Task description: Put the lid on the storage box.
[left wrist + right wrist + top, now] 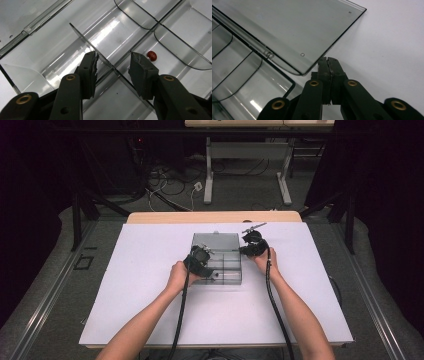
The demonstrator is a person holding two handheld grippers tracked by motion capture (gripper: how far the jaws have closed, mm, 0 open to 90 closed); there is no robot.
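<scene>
A clear smoky plastic compartment box (pixel 231 276) lies on the white board, its lid (pixel 216 240) folded back flat behind it. My left gripper (pixel 200 259) reaches into the box from the left. In the left gripper view its jaws (pixel 113 56) stand open astride a thin divider wall (pixel 85 40), the pads not pressing on it. A small red bead (pixel 151 55) lies in the compartment just past the right-hand jaw. My right gripper (pixel 251 245) sits at the box's right rear; its jaws (pixel 328 60) are shut with nothing between them, right beside the rounded corner of the lid (pixel 294 30).
The white board (pixel 150 285) covers a wooden table and has wide bare areas on both sides of the box. Both forearms come in from the bottom edge with black cables trailing. Beyond the table, cables and another table's legs (pixel 208 180) stand on the floor.
</scene>
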